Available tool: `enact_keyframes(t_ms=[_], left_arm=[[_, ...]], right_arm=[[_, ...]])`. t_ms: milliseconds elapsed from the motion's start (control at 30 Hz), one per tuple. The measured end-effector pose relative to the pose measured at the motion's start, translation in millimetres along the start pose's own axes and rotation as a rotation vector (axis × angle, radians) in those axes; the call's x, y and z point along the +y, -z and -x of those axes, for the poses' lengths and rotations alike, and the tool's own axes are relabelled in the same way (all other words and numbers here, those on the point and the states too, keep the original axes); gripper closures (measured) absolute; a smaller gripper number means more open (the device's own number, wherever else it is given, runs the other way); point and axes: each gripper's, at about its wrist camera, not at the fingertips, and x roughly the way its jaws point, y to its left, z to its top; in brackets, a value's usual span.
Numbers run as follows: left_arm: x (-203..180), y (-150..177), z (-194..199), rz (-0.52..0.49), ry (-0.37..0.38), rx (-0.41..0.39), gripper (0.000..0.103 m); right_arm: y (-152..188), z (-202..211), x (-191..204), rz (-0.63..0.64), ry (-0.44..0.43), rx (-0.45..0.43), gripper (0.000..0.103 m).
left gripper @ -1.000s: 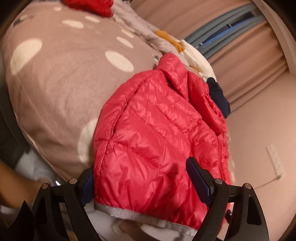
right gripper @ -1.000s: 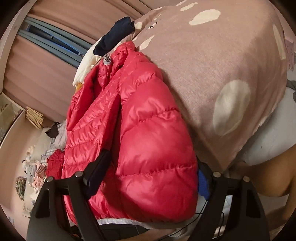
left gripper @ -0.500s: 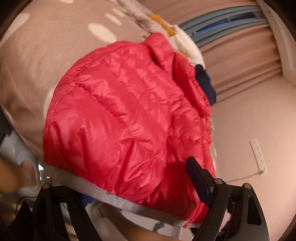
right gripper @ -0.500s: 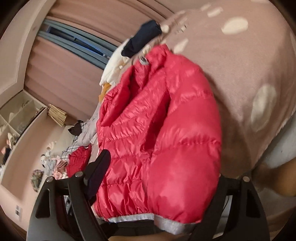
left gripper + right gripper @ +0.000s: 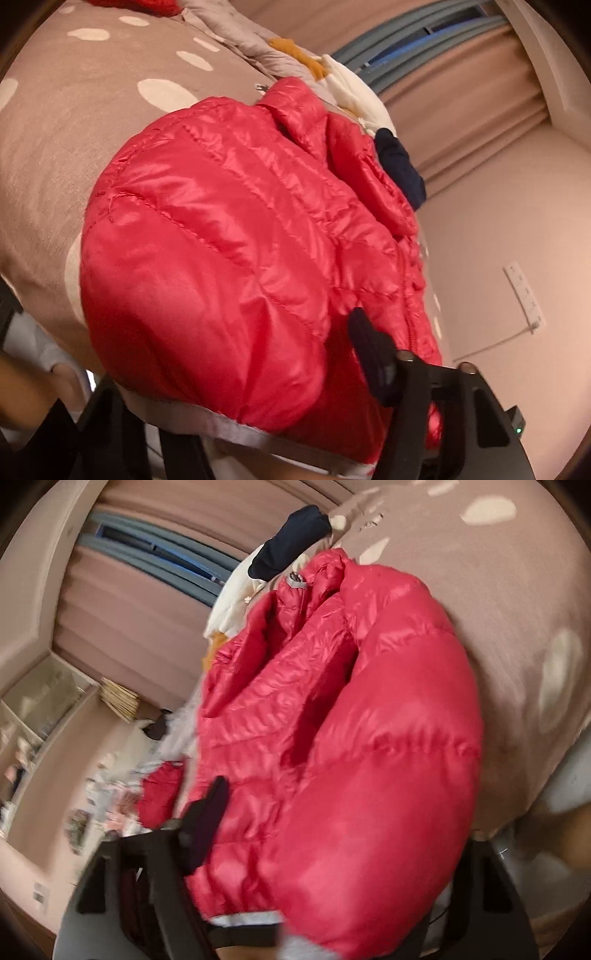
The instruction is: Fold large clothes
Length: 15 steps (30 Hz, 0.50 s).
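Left wrist view: a red quilted down jacket (image 5: 236,258) lies on a brown bedspread with pale dots (image 5: 66,147), its long axis running from the grey-trimmed hem (image 5: 236,430) at the near edge up to the collar (image 5: 295,99) at the far end, beside a heap of other clothes (image 5: 347,92). The left gripper (image 5: 255,373) has just been closing its jaws on the hem's bulk; one dark pad presses into the fabric, the other is hidden beneath it. Right wrist view, blurred: the right gripper (image 5: 332,834) has likewise been closing on the jacket's near end, one finger (image 5: 207,823) against the red shell, its partner covered by the sleeve (image 5: 388,794).
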Motion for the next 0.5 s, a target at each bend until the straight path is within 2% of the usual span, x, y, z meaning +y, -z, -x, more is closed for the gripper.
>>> enact_keyframes(t_ms=[33,67,133,200,367,500], left_arm=[[4,-1,-1,0.023,-0.009,-0.001,0.054],[6,-2,-1,0.029,-0.023,0.003,0.060],[4,-5,1,-0.002,-0.066,-0.003,0.066],[-1,-4,4,-0.050,-0.106,-0.022,0.069],[-13,-2,9,-0.096,-0.147,-0.059,0.072],[-38,-5,30,-0.198,-0.160,-0.161,0.076]], right_arm=[[-1,-3,0,0.005,0.031,-0.001,0.070],[-2,-6,-3,0.009,0.075,-0.007,0.076],[-3,-7,-8,0.019,0.088,-0.013,0.083],[-5,-6,-8,0.035,0.095,-0.019,0.085],[-13,3,-4,0.065,0.095,-0.038,0.086],[-23,19,4,0.077,0.051,-0.078,0.086]])
